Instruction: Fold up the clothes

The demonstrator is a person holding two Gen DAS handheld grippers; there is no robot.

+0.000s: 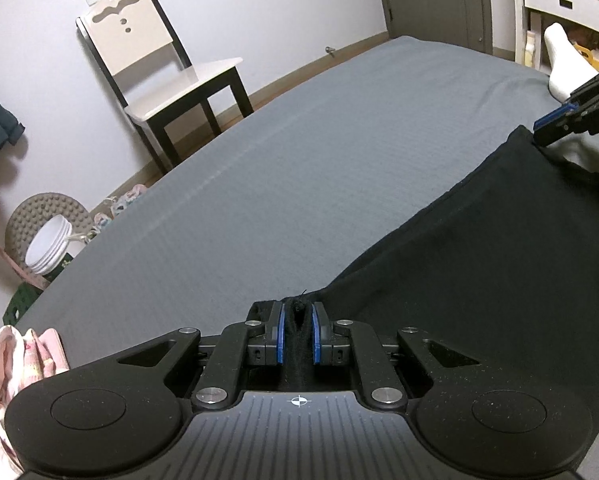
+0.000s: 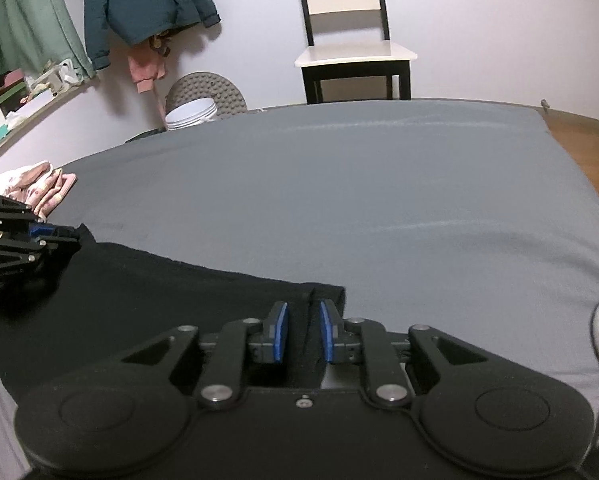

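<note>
One black garment (image 1: 479,264) is stretching across the grey bed sheet (image 1: 299,168) btw both grippers, sitting at about 4 o'clock in the left wrist view. Left gripper (image 1: 298,330) is pinching a bunched corner, pads nearly closed on the fabric. Right gripper (image 2: 304,330) is clamping the other corner w/ a slightly wider gap. Pink clothes (image 2: 39,188) are lying at 9 o'clock, chair (image 2: 351,40) standing at 12 by the wall.
</note>
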